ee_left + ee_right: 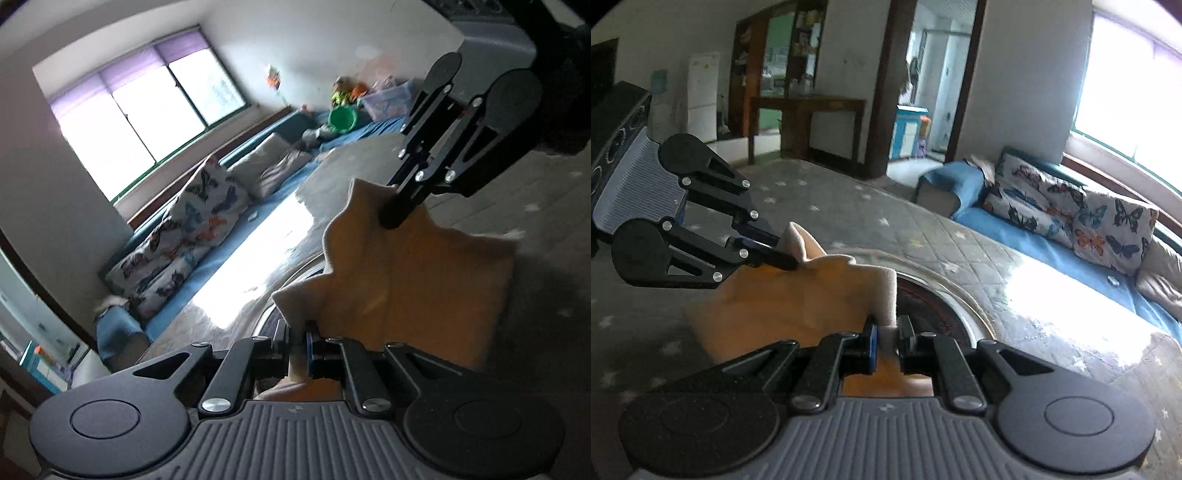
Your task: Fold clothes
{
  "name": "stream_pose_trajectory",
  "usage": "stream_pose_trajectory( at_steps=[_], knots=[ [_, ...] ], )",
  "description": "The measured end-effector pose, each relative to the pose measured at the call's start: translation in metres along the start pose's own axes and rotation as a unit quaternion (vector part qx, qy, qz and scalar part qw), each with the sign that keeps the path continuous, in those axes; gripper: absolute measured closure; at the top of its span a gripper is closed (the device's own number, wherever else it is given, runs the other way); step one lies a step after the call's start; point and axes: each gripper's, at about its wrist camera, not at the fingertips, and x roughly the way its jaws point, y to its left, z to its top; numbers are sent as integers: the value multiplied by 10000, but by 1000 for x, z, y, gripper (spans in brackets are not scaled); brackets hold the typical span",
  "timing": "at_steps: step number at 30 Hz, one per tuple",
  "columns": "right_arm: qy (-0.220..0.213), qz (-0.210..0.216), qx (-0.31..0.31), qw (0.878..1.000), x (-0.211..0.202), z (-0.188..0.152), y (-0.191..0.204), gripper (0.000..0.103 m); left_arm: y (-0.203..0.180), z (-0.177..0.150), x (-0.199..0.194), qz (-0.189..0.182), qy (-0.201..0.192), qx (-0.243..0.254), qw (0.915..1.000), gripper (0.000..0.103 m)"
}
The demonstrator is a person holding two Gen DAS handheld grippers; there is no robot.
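A beige-orange cloth hangs lifted between both grippers above a grey quilted surface. In the left wrist view my left gripper is shut on one bunched corner at the bottom. My right gripper comes in from the upper right and pinches the far corner. In the right wrist view the same cloth sags to the left, with my right gripper shut on its near corner. My left gripper clamps the other corner at the left. The cloth's lower part is hidden behind the gripper bodies.
The grey star-patterned quilted cover spreads under the cloth, with a round dark rimmed object just beyond it. A blue sofa with butterfly pillows runs along the window. A green basin sits at its far end.
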Motion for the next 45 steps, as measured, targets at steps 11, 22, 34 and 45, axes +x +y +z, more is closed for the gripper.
stream_pose_trajectory(
  at_steps=[11, 22, 34, 45],
  knots=[
    [469, -251, 542, 9971, 93, -30, -24, 89, 8, -22, 83, 122, 644, -398, 9971, 88],
    [174, -554, 1297, 9899, 53, -45, -63, 80, 48, -33, 54, 965, 652, -1372, 9837, 76],
    [183, -502, 2000, 9783, 26, -81, -63, 80, -10, -28, -19, 394, 231, -1296, 9905, 76],
    [200, -516, 2031, 9776, 35, -80, -57, 97, -24, -43, -18, 433, 475, -1447, 9874, 76]
  ],
)
